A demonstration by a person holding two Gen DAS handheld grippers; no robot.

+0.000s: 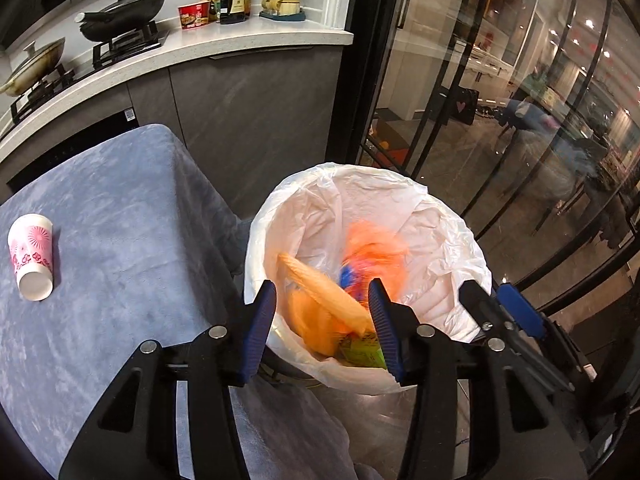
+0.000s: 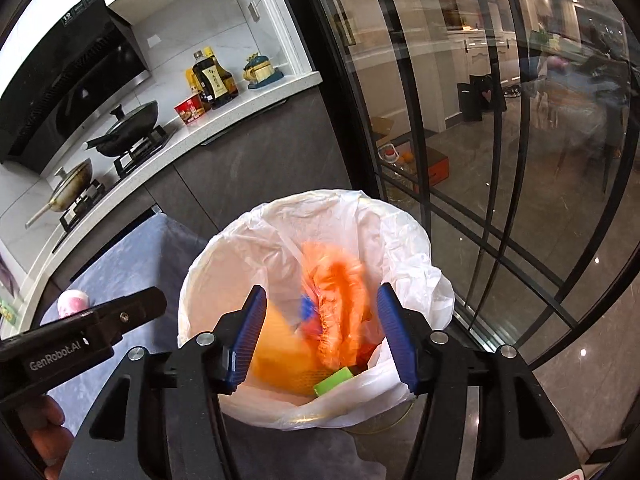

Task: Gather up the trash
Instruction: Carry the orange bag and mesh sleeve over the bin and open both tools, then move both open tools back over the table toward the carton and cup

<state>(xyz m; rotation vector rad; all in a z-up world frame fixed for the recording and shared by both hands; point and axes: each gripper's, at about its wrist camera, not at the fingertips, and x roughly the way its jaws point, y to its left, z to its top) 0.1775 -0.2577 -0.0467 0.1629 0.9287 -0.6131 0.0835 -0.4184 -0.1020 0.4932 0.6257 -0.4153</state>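
Both tongs, left gripper and right gripper, hang wide and empty over the lined bin, an orange wrapper blurred below; paper cup left of them remains.

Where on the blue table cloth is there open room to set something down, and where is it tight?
The blue cloth-covered table is bare from the tipped paper cup near its left edge across to the side beside the lined trash bin. It is crowded over the bin: the left gripper and right gripper both hang open there, above orange wrappers.
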